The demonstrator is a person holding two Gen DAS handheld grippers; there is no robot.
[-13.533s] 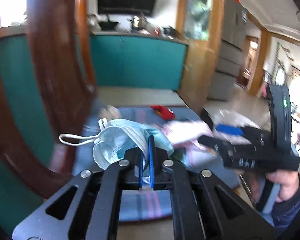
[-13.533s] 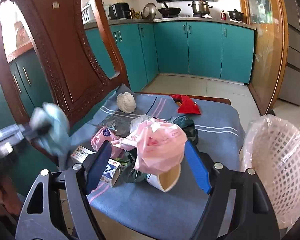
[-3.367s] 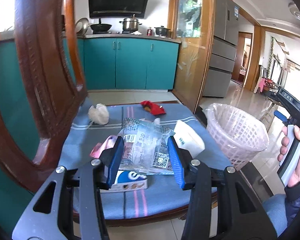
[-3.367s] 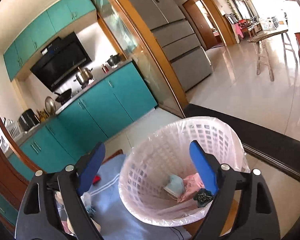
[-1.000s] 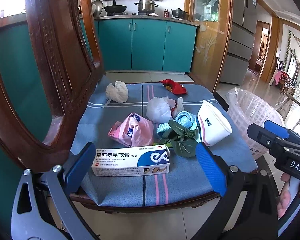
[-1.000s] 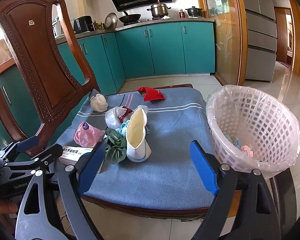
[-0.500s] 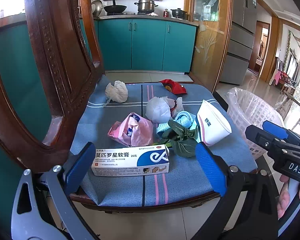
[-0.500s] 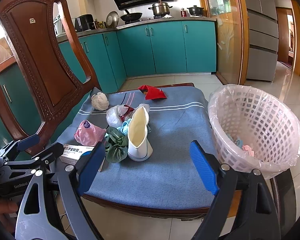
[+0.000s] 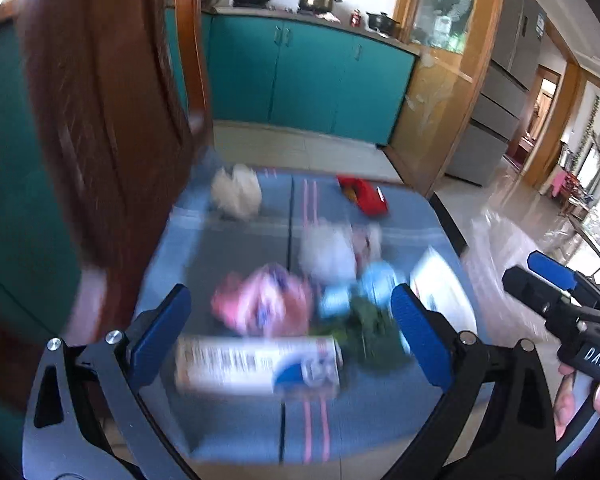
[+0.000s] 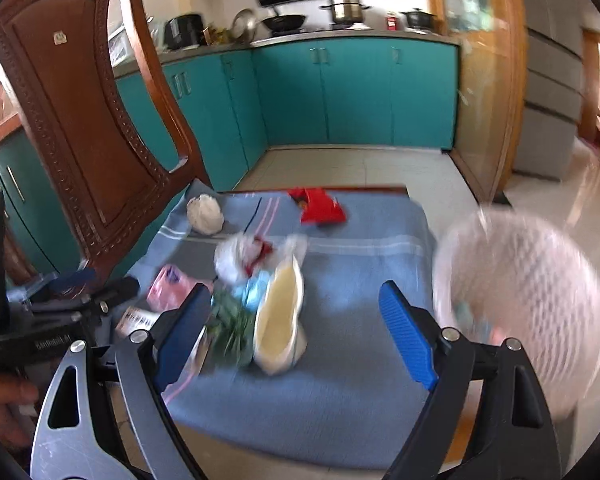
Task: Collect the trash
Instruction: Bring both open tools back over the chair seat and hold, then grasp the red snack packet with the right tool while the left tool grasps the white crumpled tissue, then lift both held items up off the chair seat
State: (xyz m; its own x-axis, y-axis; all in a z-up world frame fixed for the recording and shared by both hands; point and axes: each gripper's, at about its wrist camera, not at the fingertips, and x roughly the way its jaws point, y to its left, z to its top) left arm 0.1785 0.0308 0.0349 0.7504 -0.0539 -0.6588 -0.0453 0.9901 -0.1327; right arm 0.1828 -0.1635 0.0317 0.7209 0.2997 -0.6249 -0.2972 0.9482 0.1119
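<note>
Blue pads spread wide on both of my tools, nothing between them. My left gripper [image 9: 290,332] frames the long white box [image 9: 258,366] at the lower middle of the left wrist view; my right gripper [image 10: 296,338] frames the squashed paper cup [image 10: 280,320] at the centre of its view.

Both views are smeared, so I'd settle the hands before committing. To do this step well, I judge the box wants a grip across its short side, pads square to the long faces, so it doesn't swivel. The cup is soft and open-mouthed; I'd pinch its wall gently rather than crush it, and keep clear of the green leafy scrap [image 10: 230,326] touching its left side.

Trash lies heaped on the blue striped cushion [image 10: 360,400] of the wooden chair [image 10: 84,128]: pink bag [image 9: 262,304], white crumpled bag [image 9: 326,250], light blue scrap [image 9: 374,278], a white wad [image 10: 205,211] towards the upper left, a red wrapper [image 10: 320,206] at the far edge. A lined white basket [image 10: 520,304] stands at the right, just beside the cushion, some bits in it, too blurred to name.
</note>
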